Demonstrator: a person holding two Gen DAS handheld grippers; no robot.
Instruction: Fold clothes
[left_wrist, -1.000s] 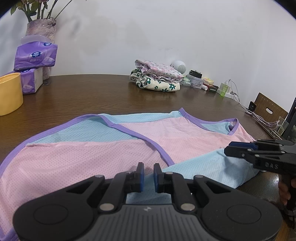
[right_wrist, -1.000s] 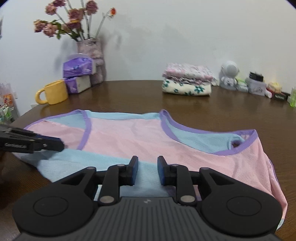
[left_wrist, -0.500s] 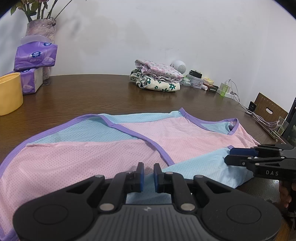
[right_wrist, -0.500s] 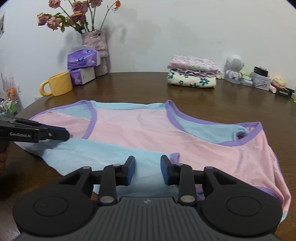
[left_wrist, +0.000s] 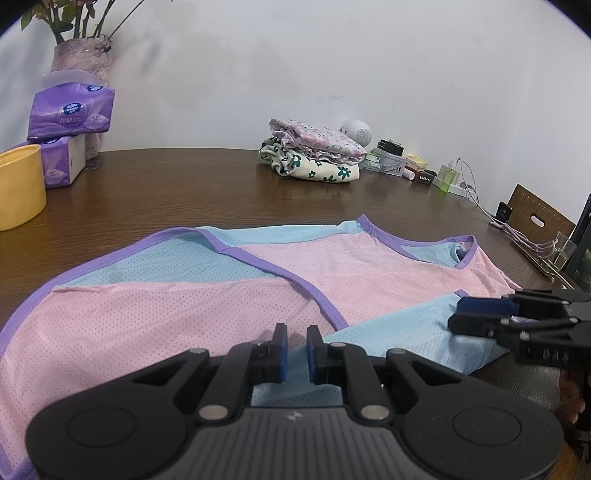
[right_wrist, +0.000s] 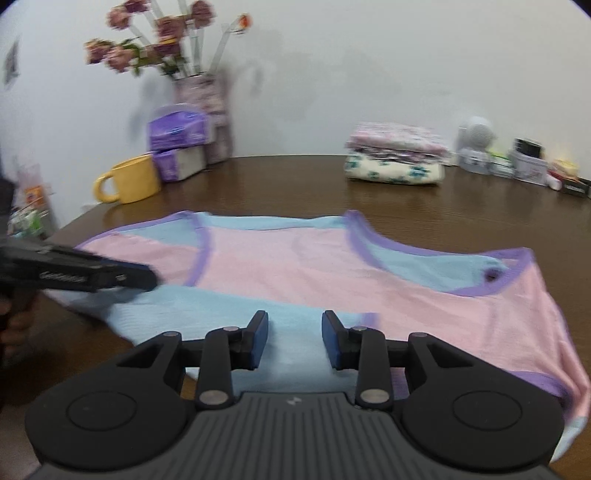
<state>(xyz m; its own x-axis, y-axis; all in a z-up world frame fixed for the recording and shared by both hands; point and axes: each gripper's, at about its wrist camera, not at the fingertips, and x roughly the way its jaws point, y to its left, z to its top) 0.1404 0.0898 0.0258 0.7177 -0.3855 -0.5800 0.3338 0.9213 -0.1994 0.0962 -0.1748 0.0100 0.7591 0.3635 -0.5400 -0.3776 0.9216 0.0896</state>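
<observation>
A pink and light-blue mesh top (left_wrist: 184, 314) with purple trim lies spread on the brown table (left_wrist: 166, 184). Its light-blue lower part (right_wrist: 221, 310) is folded up over the pink. In the left wrist view my left gripper (left_wrist: 296, 347) sits low over the fold's left end. Only a narrow slit shows between its fingers, and the fold's upper edge runs right up to its tips. The right wrist view shows the left gripper (right_wrist: 147, 280) at that same corner. My right gripper (right_wrist: 295, 339) stands open over the fold's right part with nothing between its pads; it also shows in the left wrist view (left_wrist: 458, 315).
A yellow mug (left_wrist: 18, 188), purple tissue packs (left_wrist: 70, 114) and a flower vase (right_wrist: 199, 96) stand at the back left. A stack of folded clothes (left_wrist: 314, 158) sits at the back middle. Small bottles, boxes and cables (left_wrist: 450, 177) line the far right edge.
My right gripper's fingers have spread wider, and it has sunk slightly toward the table. The purple hem corner now shows beside its right finger. My left gripper has stayed put.
</observation>
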